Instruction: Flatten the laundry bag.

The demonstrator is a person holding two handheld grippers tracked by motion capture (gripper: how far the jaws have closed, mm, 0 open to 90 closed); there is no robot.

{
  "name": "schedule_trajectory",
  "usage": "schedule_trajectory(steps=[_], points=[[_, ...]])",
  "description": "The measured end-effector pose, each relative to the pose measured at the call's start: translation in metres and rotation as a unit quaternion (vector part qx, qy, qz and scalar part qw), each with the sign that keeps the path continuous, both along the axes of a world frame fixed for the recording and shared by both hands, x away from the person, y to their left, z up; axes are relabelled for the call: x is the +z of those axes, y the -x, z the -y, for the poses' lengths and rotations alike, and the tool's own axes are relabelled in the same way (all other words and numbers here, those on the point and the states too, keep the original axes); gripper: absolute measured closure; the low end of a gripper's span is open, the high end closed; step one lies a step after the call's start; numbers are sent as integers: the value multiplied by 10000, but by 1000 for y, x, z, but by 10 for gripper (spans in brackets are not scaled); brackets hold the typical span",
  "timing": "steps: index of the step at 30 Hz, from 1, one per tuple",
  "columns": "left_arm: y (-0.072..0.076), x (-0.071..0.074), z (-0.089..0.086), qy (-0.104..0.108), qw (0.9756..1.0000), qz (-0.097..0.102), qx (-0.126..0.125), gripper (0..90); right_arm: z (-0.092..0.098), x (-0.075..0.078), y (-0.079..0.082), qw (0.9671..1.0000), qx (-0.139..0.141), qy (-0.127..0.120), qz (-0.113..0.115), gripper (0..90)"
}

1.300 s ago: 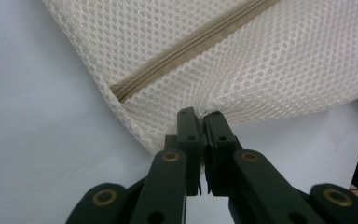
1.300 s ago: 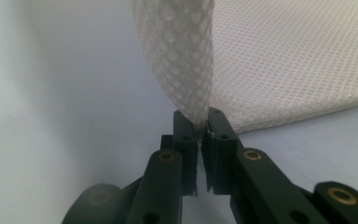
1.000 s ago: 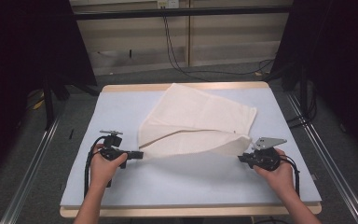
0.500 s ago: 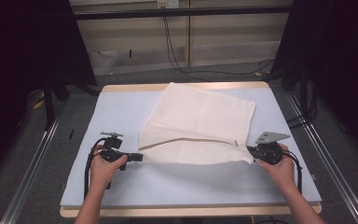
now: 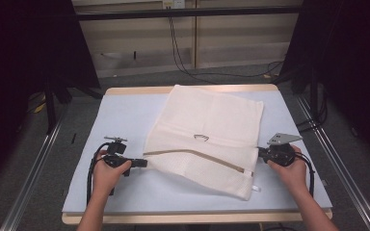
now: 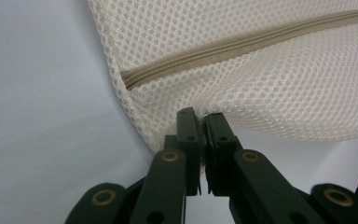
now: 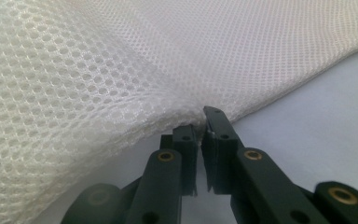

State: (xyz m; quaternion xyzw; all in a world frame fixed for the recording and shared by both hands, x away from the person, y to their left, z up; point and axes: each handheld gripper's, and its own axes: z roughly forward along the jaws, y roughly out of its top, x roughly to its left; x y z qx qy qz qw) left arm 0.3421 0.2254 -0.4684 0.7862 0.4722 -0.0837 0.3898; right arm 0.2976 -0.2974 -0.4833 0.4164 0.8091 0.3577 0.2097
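A cream mesh laundry bag (image 5: 207, 120) lies spread on the pale mat of the table (image 5: 120, 115). A tan zipper (image 5: 197, 156) runs across its near half. My left gripper (image 5: 144, 163) is shut on the bag's left edge, just below the zipper's end (image 6: 135, 77); in the left gripper view the jaws (image 6: 200, 114) pinch the mesh (image 6: 261, 70). My right gripper (image 5: 260, 153) is shut on the bag's right edge. In the right gripper view its jaws (image 7: 200, 123) nip a fold of the mesh (image 7: 98, 70).
A small metal clip (image 5: 201, 136) lies on the bag's middle and a white tag (image 5: 256, 188) hangs at its near right corner. The table's wooden front edge (image 5: 197, 217) is close to both forearms. Metal rails (image 5: 33, 168) flank the table, and cables (image 5: 183, 57) trail on the floor behind.
The right hand has drawn its edge outward to the right. The bag, puffed up and bulging before, now lies stretched and flatter. The left hand has kept still.
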Motion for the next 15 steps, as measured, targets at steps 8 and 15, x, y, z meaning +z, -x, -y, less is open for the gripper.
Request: schedule_trajectory(steps=[8, 15], points=[[1, 1, 2, -62, 10000, 36, -2, 860, 2, 4, 6, 9998, -163, 50, -83, 741], [2, 3, 2, -76, 10000, 39, -1, 860, 8, 18, 18, 9984, -533, -68, -149, 618]])
